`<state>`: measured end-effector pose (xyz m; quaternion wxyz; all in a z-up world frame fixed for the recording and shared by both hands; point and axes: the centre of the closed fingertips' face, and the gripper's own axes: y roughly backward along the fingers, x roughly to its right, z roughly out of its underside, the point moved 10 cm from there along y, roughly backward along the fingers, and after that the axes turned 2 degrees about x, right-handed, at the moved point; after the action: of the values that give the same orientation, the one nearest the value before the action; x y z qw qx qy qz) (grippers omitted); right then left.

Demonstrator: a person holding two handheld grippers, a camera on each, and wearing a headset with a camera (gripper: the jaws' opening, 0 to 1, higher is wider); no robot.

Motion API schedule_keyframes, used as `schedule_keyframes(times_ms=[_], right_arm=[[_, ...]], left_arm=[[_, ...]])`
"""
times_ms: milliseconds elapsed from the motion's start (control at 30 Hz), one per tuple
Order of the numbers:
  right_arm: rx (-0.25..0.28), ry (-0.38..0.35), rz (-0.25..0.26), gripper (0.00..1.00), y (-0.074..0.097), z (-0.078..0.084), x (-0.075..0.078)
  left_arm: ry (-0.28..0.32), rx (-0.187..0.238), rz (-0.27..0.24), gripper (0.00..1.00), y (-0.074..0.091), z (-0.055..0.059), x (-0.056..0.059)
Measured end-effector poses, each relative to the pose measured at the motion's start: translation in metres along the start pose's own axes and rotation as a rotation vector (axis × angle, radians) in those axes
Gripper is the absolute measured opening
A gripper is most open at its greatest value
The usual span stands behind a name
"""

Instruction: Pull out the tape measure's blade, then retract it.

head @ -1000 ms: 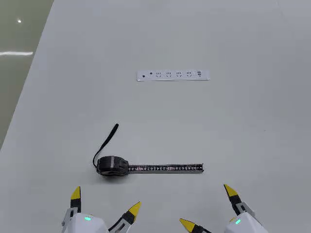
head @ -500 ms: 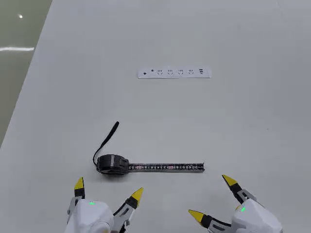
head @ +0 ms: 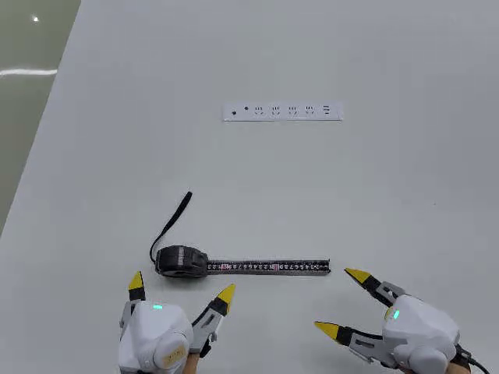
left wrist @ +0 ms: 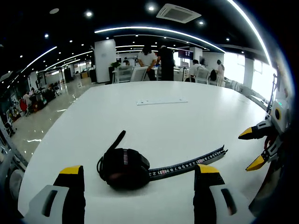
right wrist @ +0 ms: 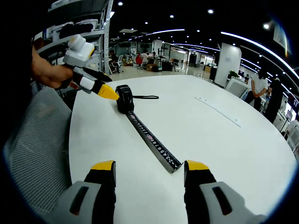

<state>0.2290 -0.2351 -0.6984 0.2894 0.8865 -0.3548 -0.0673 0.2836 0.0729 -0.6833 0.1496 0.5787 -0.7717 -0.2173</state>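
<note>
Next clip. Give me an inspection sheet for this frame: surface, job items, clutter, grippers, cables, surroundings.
Surface: white table, smooth and flat.
Job's things: black tape measure lying on the table, blade pulled out flat to its right in the head view, strap trailing away from the person.
Clutter: white power strip farther up the table, nothing plugged in.
Grippers: left gripper open, just short of the tape measure; right gripper open, near the blade's tip; neither touches anything.
Cables: nothing seen.
Surroundings: open office with people standing beyond the table; glossy floor to the left.
</note>
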Motion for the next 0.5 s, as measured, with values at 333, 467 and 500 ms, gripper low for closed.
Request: schedule_keyframes(times_ms=[333,467,500], right_arm=[[0.013,0.064,-0.147,0.55,-0.013,0.005,0.027],[0.008,0.096,-0.206,0.48,-0.017,0.009,0.038],[0.004,0.093,-0.219,0.48,-0.019,0.01,0.042]], left_arm=[[0.003,-0.014,-0.016,0.93,-0.015,0.002,0.001],[-0.003,-0.013,-0.015,0.92,-0.02,0.001,0.003],[-0.002,-0.019,-0.015,0.92,-0.022,0.002,0.003]])
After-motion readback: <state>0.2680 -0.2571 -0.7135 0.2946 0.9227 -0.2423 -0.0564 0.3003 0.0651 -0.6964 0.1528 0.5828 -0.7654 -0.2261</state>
